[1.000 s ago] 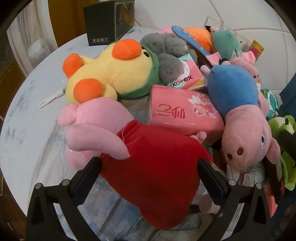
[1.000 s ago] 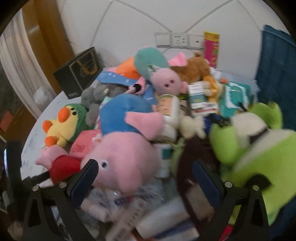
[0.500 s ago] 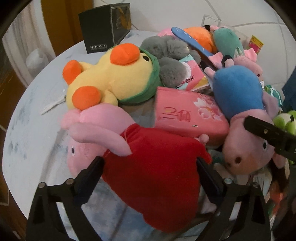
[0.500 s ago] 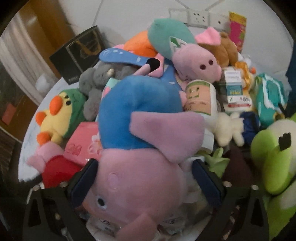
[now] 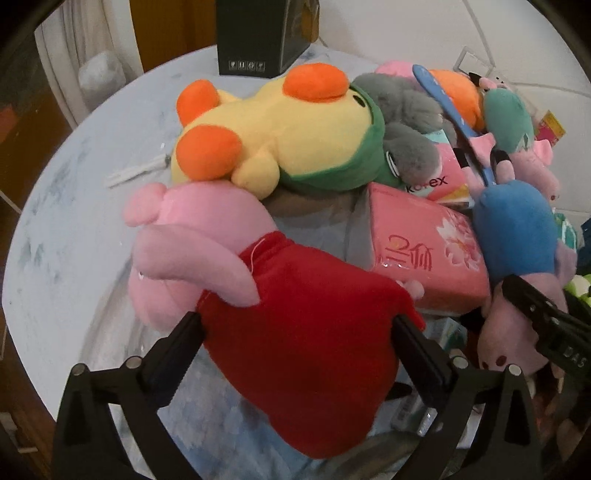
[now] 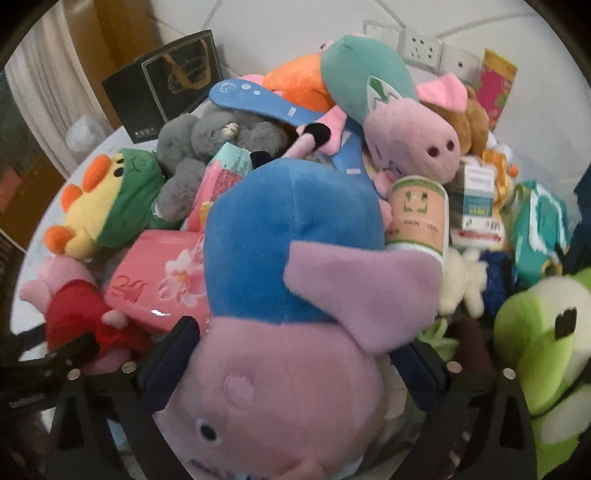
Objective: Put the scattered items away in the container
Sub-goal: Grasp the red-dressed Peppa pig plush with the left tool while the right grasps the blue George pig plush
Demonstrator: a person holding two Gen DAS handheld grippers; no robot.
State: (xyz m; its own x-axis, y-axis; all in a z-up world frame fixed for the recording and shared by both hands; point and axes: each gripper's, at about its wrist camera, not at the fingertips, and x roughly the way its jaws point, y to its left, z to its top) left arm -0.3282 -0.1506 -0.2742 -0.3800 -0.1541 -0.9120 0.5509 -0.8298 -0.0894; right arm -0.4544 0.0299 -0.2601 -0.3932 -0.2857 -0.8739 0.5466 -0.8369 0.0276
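A pink pig plush in a red dress (image 5: 306, 332) lies on the pale round table (image 5: 74, 221). My left gripper (image 5: 295, 334) is open, and its two fingers flank the dress. A second pig plush in a blue shirt (image 6: 291, 236) lies head towards the right wrist camera. My right gripper (image 6: 295, 349) is open, with one finger on each side of this pig's neck. The left wrist view shows one right gripper finger (image 5: 543, 317) across that pig (image 5: 517, 229). No container shows clearly.
A yellow duck plush with a green hood (image 5: 280, 133), a pink tissue pack (image 5: 424, 254), a grey plush (image 5: 410, 122) and a blue brush (image 6: 258, 99) crowd the pile. A green frog plush (image 6: 535, 339) sits right. A black box (image 5: 262, 33) stands behind.
The right gripper has come down and forward until the blue-shirted pig fills the space between its fingers. The left gripper has edged closer around the red-dressed pig. Finger spacing looks unchanged.
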